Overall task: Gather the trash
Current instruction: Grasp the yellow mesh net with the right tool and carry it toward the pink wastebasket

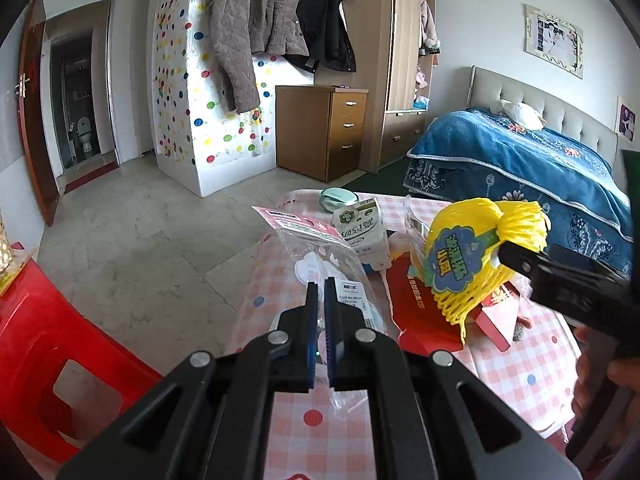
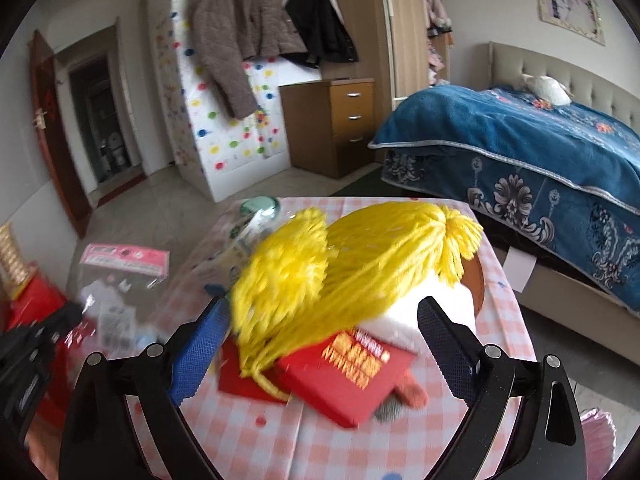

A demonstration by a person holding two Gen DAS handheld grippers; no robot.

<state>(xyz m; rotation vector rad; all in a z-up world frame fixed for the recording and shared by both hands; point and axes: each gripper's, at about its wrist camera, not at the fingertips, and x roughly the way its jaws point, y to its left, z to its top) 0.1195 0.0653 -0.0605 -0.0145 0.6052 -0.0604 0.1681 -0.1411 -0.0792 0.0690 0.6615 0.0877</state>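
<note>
left gripper [image 1: 321,292]: pretty much closed, pinching the clear plastic bag [image 1: 320,256] with the pink header, lifted over the near edge of the checkered table [image 1: 280,432]
right gripper [image 2: 320,340]: spread wide, holding nothing, blue pads either side of the yellow net bag [image 2: 340,264]; can't tell if it touches
net bag: sits on a red box [image 2: 344,376] mid-table
left view only: green label [image 1: 454,264] on the net, milk carton [image 1: 362,226] further back
right view: blurry

Glossy clear plastic bag [image 1: 320,248], yellow foam netting [image 2: 360,256], matt red paper envelope [image 1: 420,308], checked cloth tablecloth [image 2: 256,432].
</note>
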